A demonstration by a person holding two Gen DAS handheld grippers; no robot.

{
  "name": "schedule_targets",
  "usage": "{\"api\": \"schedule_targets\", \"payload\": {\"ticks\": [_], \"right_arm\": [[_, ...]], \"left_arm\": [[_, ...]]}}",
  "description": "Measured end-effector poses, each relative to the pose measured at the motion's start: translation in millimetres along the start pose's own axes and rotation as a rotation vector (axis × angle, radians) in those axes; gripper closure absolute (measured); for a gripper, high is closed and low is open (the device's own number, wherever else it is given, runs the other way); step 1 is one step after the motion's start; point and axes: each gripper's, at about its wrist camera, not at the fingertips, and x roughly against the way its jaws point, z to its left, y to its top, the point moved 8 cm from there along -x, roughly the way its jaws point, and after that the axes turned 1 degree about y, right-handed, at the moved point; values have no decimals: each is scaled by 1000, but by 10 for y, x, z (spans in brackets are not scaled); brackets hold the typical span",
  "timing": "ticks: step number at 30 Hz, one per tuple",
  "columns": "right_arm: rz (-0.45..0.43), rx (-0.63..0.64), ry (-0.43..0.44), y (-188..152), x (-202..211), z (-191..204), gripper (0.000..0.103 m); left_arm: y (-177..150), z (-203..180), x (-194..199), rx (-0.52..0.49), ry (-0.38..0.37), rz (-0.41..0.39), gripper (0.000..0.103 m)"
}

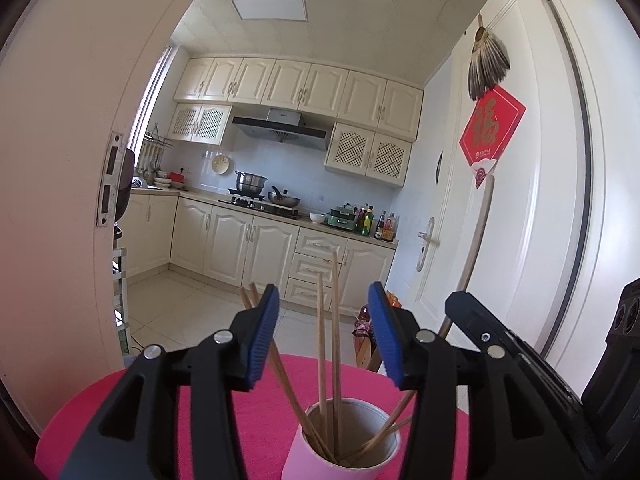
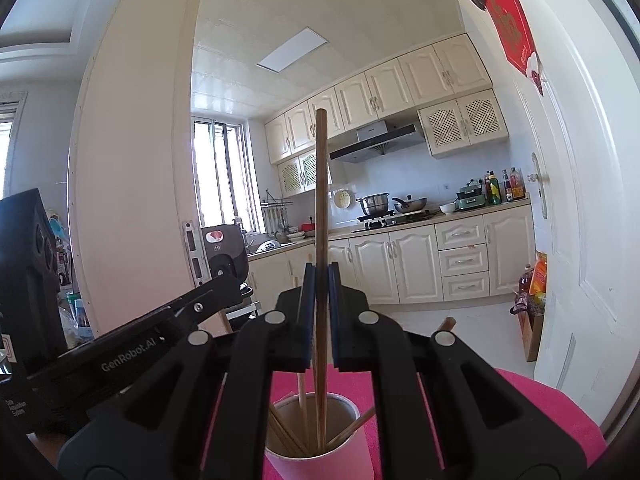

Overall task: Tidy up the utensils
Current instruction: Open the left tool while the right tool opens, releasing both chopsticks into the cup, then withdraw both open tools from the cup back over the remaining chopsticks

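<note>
A pink cup [image 1: 308, 456] with a white rim stands on the round pink table [image 1: 120, 408] and holds several light wooden chopsticks [image 1: 335, 320]. My left gripper [image 1: 324, 332] hangs open just above the cup. Two of the upright chopsticks rise between its blue pads [image 1: 264, 332] without being pressed. In the right wrist view my right gripper [image 2: 321, 312] is shut on a darker brown chopstick [image 2: 321, 184]. That chopstick stands nearly upright, and its lower end reaches down into the cup [image 2: 320, 464].
Each gripper's black body shows at the edge of the other's view, the right one [image 1: 520, 360] and the left one [image 2: 140, 344], close together over the cup. A white door [image 1: 520, 200] stands to the right, with bags [image 1: 364, 324] on the floor by it. Kitchen cabinets [image 1: 256, 248] lie beyond.
</note>
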Motion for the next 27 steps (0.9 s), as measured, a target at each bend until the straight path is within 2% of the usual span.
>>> {"api": "schedule_targets", "payload": {"ticks": [5,7,8,10,27], "right_arm": [[1,0,-27,23,28,2,93],[-5,2,-29,41,53,14,76],[-14,5,-31,53,75,20,53],[-27,9,-35,81,120,18,51],[-43,32,-64,308,512,161,46]], "left_arm": [[71,-1,82,5,-2,-14,53],[100,-25,112,3,-3,-21,52],[112,-31,129,0,-3,-23,52],[145,-14,179,6,4,-34,49],[364,-95,693,-23,17,-62,44]]}}
